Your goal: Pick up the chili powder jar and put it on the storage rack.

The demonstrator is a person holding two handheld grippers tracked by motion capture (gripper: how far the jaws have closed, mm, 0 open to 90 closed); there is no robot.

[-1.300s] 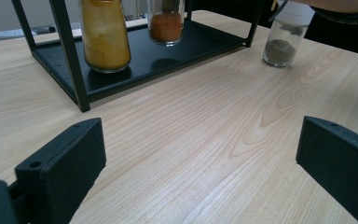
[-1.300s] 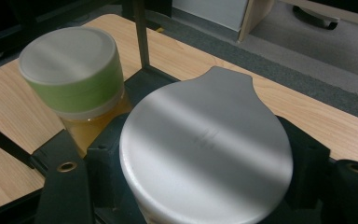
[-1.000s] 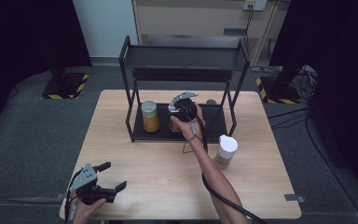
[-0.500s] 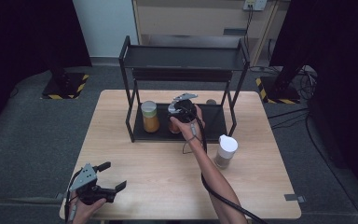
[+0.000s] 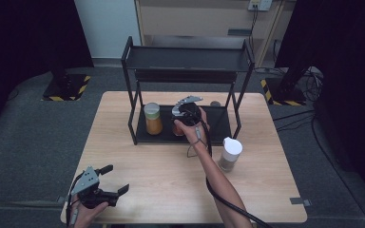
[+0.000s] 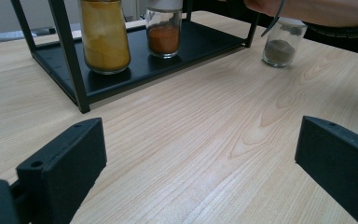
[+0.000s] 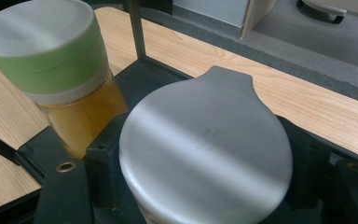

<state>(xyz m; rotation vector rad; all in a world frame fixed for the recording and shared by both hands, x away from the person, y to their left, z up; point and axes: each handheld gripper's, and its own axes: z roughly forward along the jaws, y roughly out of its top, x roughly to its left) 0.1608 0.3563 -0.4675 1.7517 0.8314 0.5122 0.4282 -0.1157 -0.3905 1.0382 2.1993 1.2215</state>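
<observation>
On the lower shelf of the black rack [image 5: 185,59] stands a spice jar [image 6: 164,32] of orange-red powder, with a pale grey lid [image 7: 205,116]. My right gripper [image 5: 184,115] reaches into the rack from the front and is shut on this jar; its black jaws press both sides just under the lid. To its left on the same shelf stands a jar of yellow powder [image 5: 152,118] with a green lid [image 7: 51,56]. My left gripper [image 5: 117,178] rests open and holds nothing, low over the table's front left corner.
A third jar [image 5: 229,153], white-capped with grey-brown powder, stands on the table right of the rack's front. The rack's upright posts [image 6: 70,56] frame the shelf. The wooden table [image 5: 161,175] ends just behind my left hand.
</observation>
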